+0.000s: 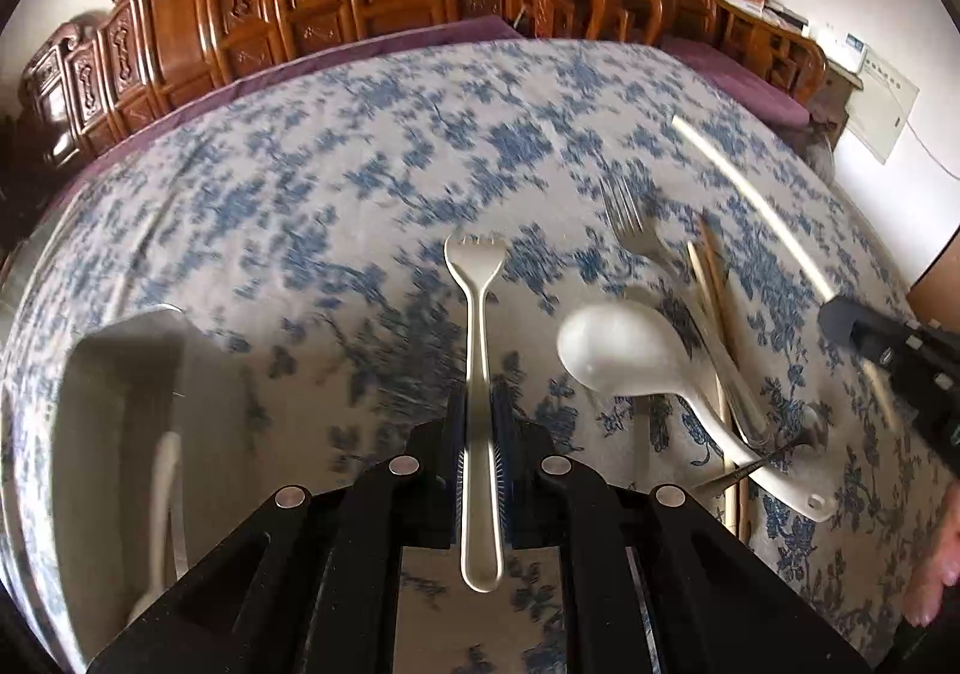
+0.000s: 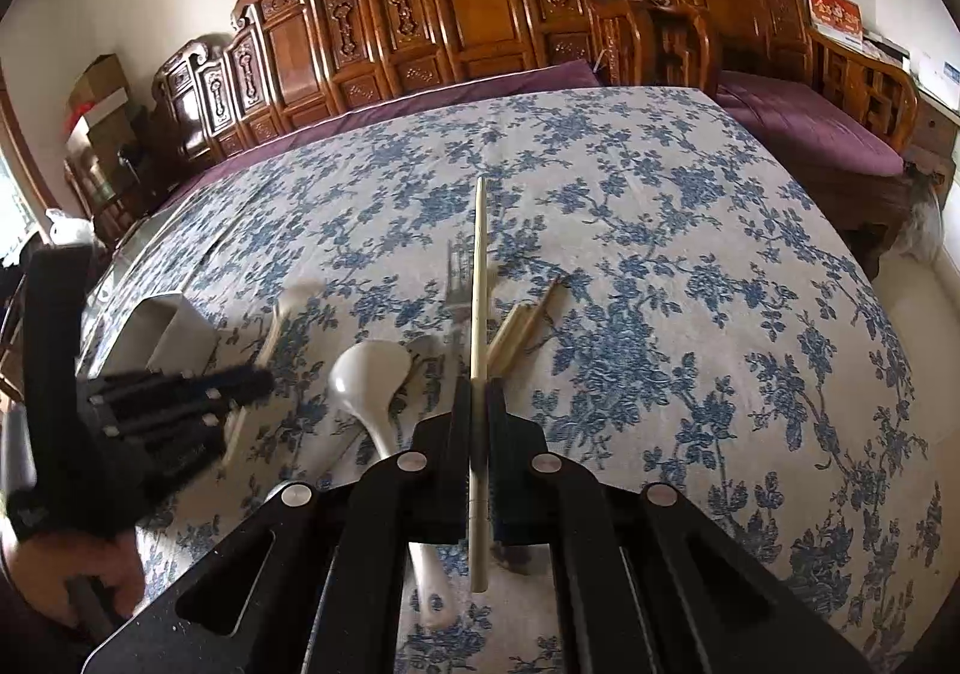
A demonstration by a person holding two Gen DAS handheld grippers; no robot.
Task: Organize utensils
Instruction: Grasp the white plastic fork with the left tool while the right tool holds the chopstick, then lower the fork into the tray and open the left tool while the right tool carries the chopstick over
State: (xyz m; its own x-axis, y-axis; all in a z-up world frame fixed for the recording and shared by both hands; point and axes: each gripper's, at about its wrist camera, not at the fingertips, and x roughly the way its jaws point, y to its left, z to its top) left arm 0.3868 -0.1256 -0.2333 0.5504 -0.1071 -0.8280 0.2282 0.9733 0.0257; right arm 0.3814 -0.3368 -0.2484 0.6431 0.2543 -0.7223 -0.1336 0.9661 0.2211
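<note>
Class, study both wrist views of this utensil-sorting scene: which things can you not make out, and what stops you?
- White container, left wrist view: contents blurred, partly hidden by the left gripper.
- Metal fork, both views: tines blurred.
- White ladle, right wrist view: handle passes under the right gripper.
- Wooden chopsticks, left wrist view: number unclear, overlapped by the ladle.

Mounted one on each gripper, looking forward and steeply down along the fingers, close above the desk (image 1: 300, 182); sharing the white spoon (image 1: 606, 350) and carved wooden bench (image 2: 480, 2) beyond.
</note>
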